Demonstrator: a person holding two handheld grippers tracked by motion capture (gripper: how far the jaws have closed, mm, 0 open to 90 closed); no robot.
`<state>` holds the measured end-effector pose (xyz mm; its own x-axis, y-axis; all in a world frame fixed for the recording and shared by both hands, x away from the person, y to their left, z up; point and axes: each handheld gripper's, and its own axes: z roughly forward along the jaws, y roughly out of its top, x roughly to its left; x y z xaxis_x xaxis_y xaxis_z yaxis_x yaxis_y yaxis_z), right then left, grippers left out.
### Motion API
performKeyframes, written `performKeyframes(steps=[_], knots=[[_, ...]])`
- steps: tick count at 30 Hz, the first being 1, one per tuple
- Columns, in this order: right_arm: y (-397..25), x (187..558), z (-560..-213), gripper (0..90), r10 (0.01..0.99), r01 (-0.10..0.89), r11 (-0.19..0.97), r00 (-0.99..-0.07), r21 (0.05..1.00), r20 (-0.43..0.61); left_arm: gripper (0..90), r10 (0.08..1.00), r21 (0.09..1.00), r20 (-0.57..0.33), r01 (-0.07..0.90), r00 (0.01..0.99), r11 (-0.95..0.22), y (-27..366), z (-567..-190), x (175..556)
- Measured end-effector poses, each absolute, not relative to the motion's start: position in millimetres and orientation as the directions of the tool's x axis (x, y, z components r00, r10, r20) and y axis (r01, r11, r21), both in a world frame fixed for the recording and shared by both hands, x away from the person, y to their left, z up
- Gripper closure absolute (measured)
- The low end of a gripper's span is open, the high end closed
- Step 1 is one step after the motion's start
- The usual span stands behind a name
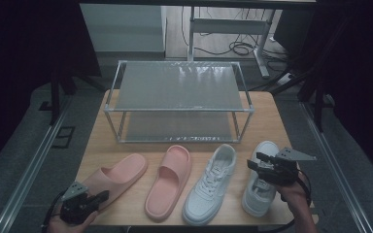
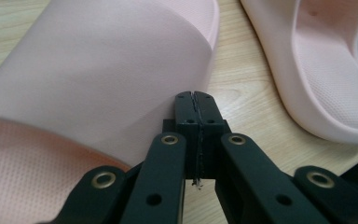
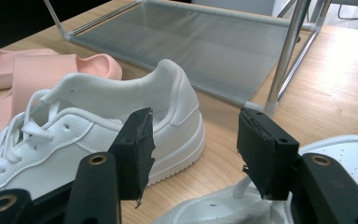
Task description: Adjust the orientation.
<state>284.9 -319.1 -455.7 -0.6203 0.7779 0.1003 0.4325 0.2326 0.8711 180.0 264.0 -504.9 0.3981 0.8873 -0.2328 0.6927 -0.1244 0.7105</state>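
Observation:
Four shoes lie in a row on the wooden table (image 1: 268, 121): two pink slides (image 1: 120, 175) (image 1: 170, 180) and two white sneakers (image 1: 210, 187) (image 1: 258, 196). My left gripper (image 1: 104, 195) is at the heel end of the left slide (image 2: 98, 70). Its jaws are pressed shut beside the strap's edge, nothing between them. The other slide (image 2: 326, 70) lies to its right. My right gripper (image 1: 252, 163) hovers open over the right sneaker (image 3: 349, 154). Between its jaws I see the heel of the left sneaker (image 3: 168, 102).
A two-tier shoe rack (image 1: 177, 110) with a metal frame and grey mesh shelves stands behind the shoes. Its lower shelf (image 3: 205, 51) and a corner post (image 3: 284, 60) are close ahead of the right gripper. Bare wood (image 3: 335, 93) lies to the rack's right.

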Motion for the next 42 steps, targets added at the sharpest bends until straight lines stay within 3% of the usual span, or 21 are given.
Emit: performKeyframes(steps=[26, 42], knots=[[-318.8, 284.8, -456.6, 46.0, 0.778, 0.435, 0.242, -0.621, 0.867, 0.094, 90.0, 0.916, 0.695, -0.209, 0.711, 0.342, -0.107, 304.9, -502.9, 227.0], [-321.4, 284.1, -454.8, 46.0, 0.781, 0.432, 0.235, -0.617, 0.871, 0.095, 90.0, 0.906, 0.746, -0.191, 0.656, 0.378, -0.116, 285.0, -483.6, 216.8]])
